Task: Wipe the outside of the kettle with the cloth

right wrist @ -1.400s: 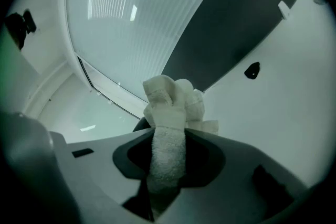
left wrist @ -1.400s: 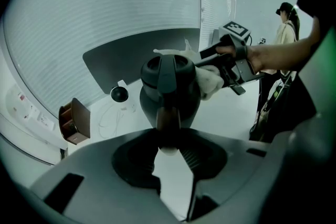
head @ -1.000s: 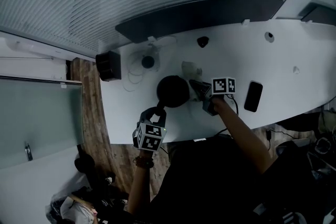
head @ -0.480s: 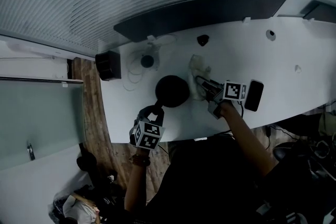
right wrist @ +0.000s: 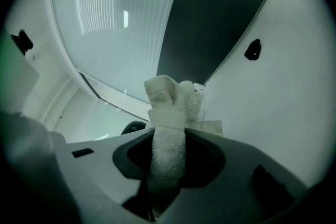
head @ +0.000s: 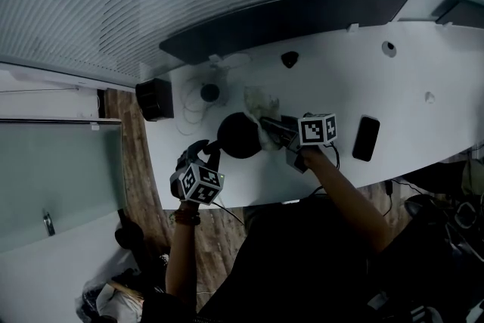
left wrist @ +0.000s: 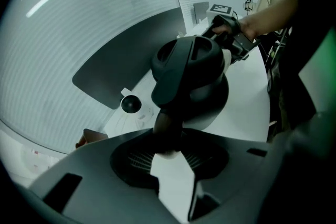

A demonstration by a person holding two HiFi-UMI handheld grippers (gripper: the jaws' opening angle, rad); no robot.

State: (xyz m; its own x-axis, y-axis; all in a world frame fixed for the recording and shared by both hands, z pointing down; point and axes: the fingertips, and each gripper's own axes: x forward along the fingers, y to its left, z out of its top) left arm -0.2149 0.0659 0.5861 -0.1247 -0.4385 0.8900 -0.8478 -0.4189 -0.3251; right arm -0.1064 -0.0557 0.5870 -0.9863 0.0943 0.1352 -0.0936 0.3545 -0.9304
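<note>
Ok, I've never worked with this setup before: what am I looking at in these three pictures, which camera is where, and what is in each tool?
There is no robot here: a person holds a two-jaw tool in each hand. The head view comes from a camera on the person's head, looking down on a white table. The other two views come from a camera riding on each tool and looking along its jaws. On the table are a black kettle and a dark flat slab, perhaps a phone. The right tool is clamped on a pale cloth beside the kettle. The left tool has just been opening its jaws. The kettle's handle sits between their tips, apparently not squeezed.
</note>
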